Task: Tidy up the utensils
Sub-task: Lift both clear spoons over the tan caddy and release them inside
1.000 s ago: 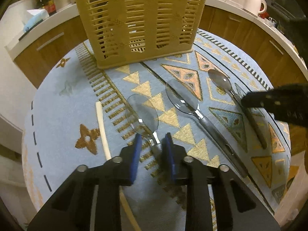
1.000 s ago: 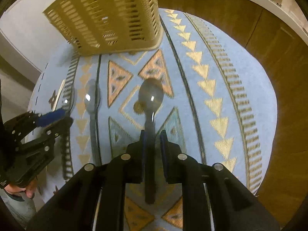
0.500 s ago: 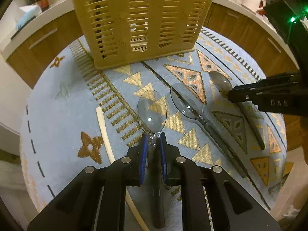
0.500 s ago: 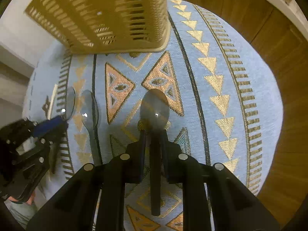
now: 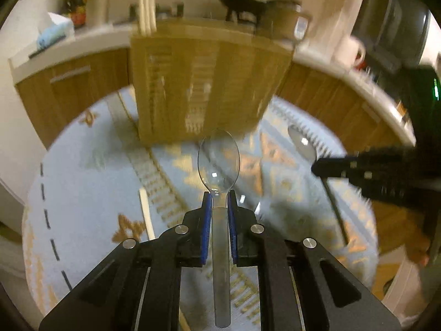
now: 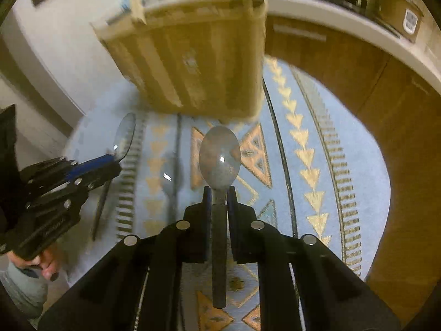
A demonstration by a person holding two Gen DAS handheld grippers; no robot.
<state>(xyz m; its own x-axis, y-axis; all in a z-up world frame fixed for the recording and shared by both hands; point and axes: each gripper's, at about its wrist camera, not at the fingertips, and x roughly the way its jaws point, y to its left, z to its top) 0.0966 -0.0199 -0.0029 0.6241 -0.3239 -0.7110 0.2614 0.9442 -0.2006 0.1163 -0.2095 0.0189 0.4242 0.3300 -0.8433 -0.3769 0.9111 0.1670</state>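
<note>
Left gripper: clamped on the clear plastic spoon, neck pinched, bowl forward.
Right gripper: clamped on the dark metal spoon.
Advice: carry both level, tip handles down over the basket.
Third spoon: flat on the woven patterned mat.
Basket: slatted tan plastic, upright beyond.

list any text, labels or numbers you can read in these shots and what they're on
Nothing reads cleanly; both views are motion-blurred.
Right gripper, side of its body: pale embossed letters, blurred, unreadable.
Left gripper, side of its body: faint printed line, too small and blurred.
Red-labelled bottle on the counter: label blurred.
Small white panel on a brown appliance: markings too small.
Utensil basket and both held spoons: no text visible.
</note>
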